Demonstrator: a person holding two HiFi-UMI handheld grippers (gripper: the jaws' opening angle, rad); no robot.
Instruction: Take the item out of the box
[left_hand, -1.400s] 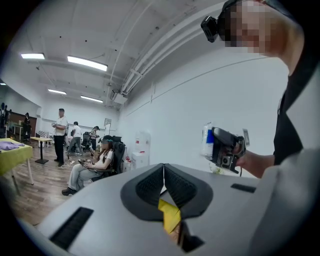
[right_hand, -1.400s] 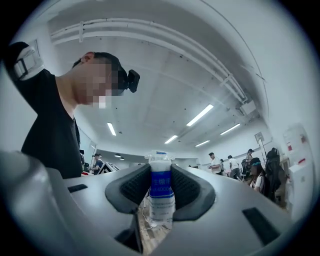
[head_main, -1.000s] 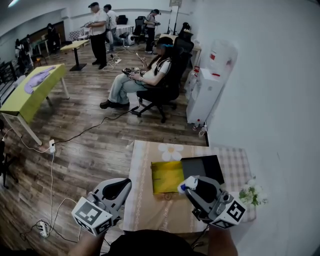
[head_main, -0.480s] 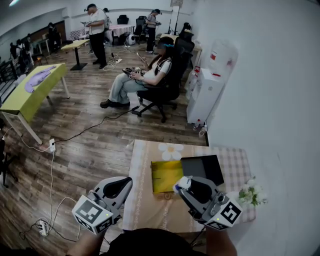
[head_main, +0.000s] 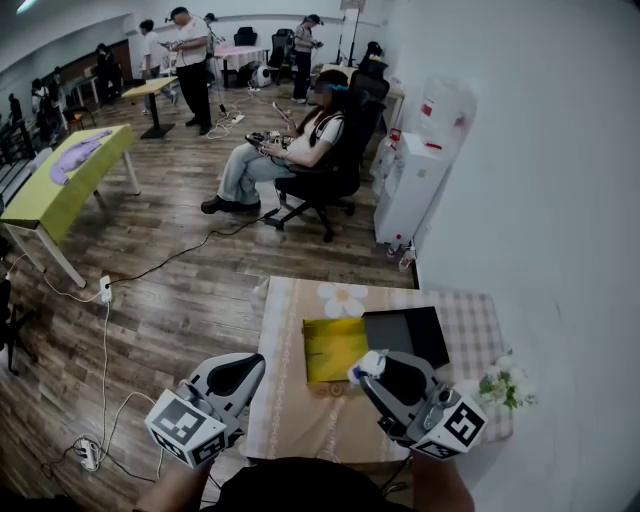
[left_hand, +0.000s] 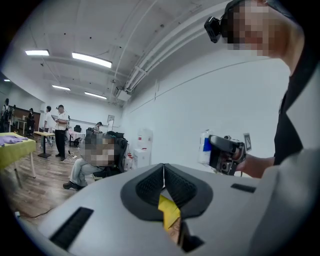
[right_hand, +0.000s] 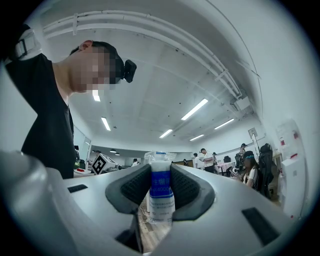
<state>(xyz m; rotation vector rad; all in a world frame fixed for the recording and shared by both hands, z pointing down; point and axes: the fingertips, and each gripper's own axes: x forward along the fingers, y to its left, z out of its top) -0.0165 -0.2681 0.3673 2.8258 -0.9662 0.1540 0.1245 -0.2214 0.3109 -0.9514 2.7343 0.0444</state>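
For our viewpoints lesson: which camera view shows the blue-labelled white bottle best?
The right gripper view: the bottle fills the centre, label facing, clamped by the right gripper. The head view and left gripper view show it only small.

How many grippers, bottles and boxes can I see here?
Grippers: 2, the left gripper and the right gripper
Bottles: 1, the white bottle with a blue label, clamped in the right gripper
Boxes: 1, the yellow box
Total: 4
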